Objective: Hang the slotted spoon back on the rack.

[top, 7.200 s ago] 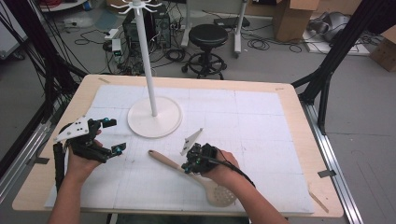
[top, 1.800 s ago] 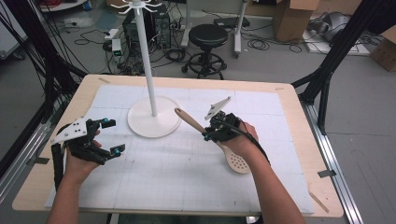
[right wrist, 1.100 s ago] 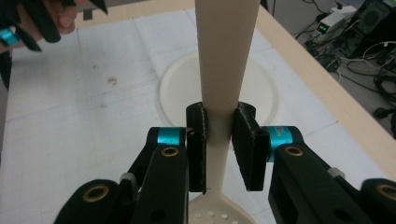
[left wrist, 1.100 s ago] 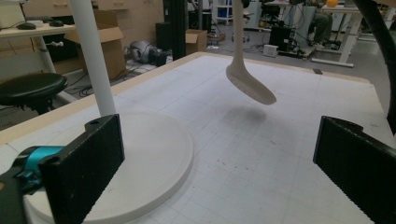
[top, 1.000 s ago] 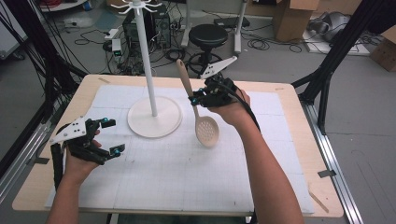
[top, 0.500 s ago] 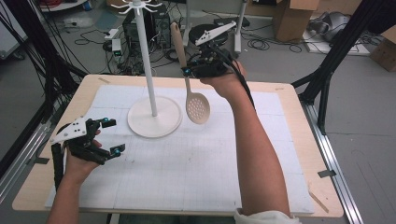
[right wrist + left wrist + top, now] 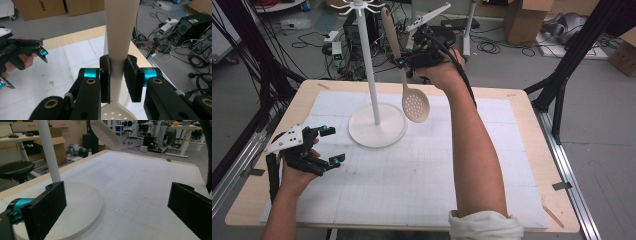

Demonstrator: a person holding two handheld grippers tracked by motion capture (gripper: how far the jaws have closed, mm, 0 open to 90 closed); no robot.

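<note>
A beige slotted spoon [image 7: 404, 75] hangs in the air, handle up and perforated bowl [image 7: 416, 106] down, held high beside the pole of a white stand [image 7: 368, 65]. My right gripper [image 7: 401, 62] is shut on the spoon's handle [image 7: 120, 45], its black pads pressing both sides just above the bowl. The stand's round base [image 7: 377, 126] rests on the white mat, and its hooks [image 7: 359, 6] spread at the top. My left gripper [image 7: 329, 145] rests open near the table's left side, nothing between its jaws; in its own view the stand base [image 7: 82, 202] lies just ahead.
The wooden table [image 7: 532, 130] carries a white gridded mat [image 7: 412, 180]. Behind the table stand a black stool [image 7: 447, 35], cables and electronics on the floor, and cardboard boxes [image 7: 522, 12]. Black frame posts [image 7: 572, 55] flank the table.
My right gripper has lifted the spoon from the mat and carried it up and left, to beside the stand's pole. The spoon now hangs upright. The left gripper has stayed put.
</note>
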